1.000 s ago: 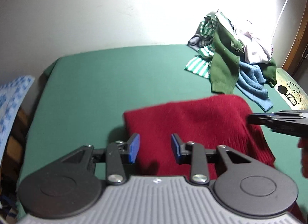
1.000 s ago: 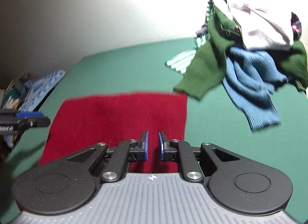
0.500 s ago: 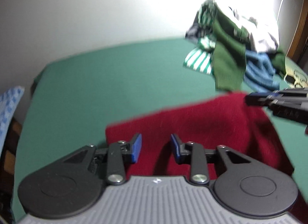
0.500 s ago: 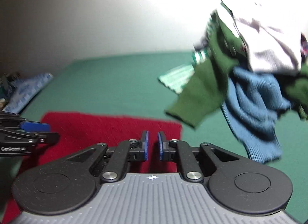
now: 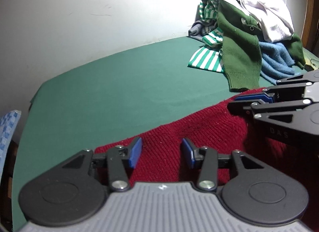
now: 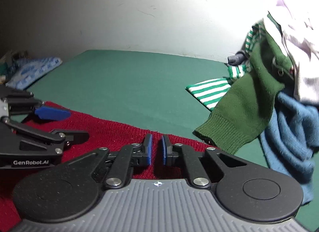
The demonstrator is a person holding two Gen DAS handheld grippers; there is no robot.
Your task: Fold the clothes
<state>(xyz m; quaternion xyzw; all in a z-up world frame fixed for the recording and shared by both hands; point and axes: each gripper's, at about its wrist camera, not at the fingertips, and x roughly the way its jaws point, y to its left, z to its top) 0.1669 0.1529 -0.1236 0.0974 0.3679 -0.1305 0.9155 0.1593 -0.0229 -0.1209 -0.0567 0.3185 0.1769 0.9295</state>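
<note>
The left gripper (image 5: pixel 161 153), jaws opening, and the closed, empty right gripper (image 6: pixel 156 149) hovered at lower centre over the red knit (image 5: pixel 199 124); both should pinch its far edge evenly.

Left gripper (image 5: pixel 161 153) opening, right gripper (image 6: pixel 156 149) nearly closed

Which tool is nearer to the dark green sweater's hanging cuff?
Right. The right tool sits over the red knit's far edge, beside the dark green sweater's cuff. The left tool, jaws opening, is over the red knit's other end, farther away.
</note>
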